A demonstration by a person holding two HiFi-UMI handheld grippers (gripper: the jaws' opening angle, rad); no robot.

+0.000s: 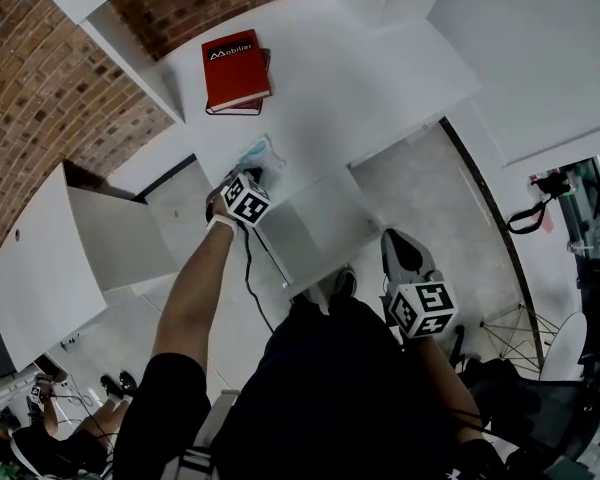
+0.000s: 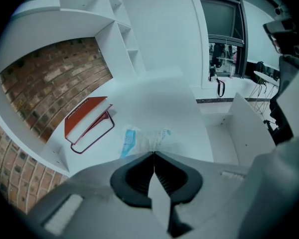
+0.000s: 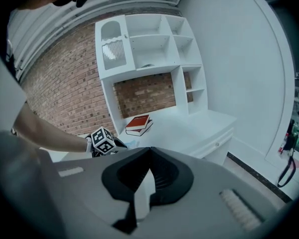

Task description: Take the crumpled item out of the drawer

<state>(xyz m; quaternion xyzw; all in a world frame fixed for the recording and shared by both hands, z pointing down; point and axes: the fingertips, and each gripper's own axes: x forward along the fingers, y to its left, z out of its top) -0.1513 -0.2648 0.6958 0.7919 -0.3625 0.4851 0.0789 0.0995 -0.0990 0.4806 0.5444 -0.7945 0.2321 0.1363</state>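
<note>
White desk (image 1: pixel 330 78), crumpled item (image 2: pixel 139 139) between closed fingers (image 2: pixel 138 177) of left gripper (image 2: pixel 153 153)

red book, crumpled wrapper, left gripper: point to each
red book (image 1: pixel 235 66): head view, middle of its cover
crumpled wrapper (image 2: pixel 144 139): left gripper view, its clear middle
left gripper (image 2: pixel 153 154): left gripper view, where the closed tips meet
</note>
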